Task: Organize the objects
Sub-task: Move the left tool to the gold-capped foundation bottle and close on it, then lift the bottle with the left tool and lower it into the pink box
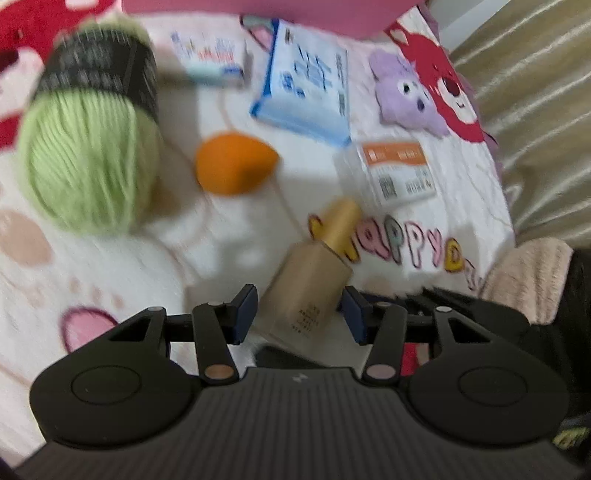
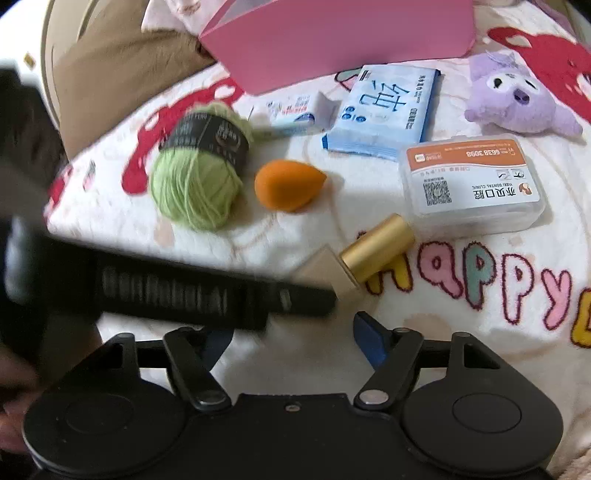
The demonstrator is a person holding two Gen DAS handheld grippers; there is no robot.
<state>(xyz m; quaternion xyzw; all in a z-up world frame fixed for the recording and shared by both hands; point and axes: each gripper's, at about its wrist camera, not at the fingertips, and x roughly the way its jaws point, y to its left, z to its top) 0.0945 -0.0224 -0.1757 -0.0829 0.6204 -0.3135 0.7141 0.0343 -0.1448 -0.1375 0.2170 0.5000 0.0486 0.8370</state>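
A beige bottle with a gold cap (image 1: pixel 314 273) lies on the patterned blanket (image 1: pixel 110 280). My left gripper (image 1: pixel 299 314) is open, its blue pads on either side of the bottle's base. In the right wrist view the bottle's gold cap (image 2: pixel 376 251) shows, with the left gripper (image 2: pixel 184 291) crossing in front of its body. My right gripper (image 2: pixel 295 343) is open and empty, just short of the bottle. A green yarn ball (image 2: pixel 195 184), an orange sponge (image 2: pixel 288 184), a clear floss box (image 2: pixel 472 184), a blue wipes pack (image 2: pixel 384 110) and a purple plush (image 2: pixel 517 96) lie beyond.
A pink box (image 2: pixel 332 33) stands at the far side of the blanket. A small white carton (image 2: pixel 295 110) lies by the wipes pack. A beige striped cover (image 1: pixel 535 110) runs along the blanket's right edge in the left wrist view.
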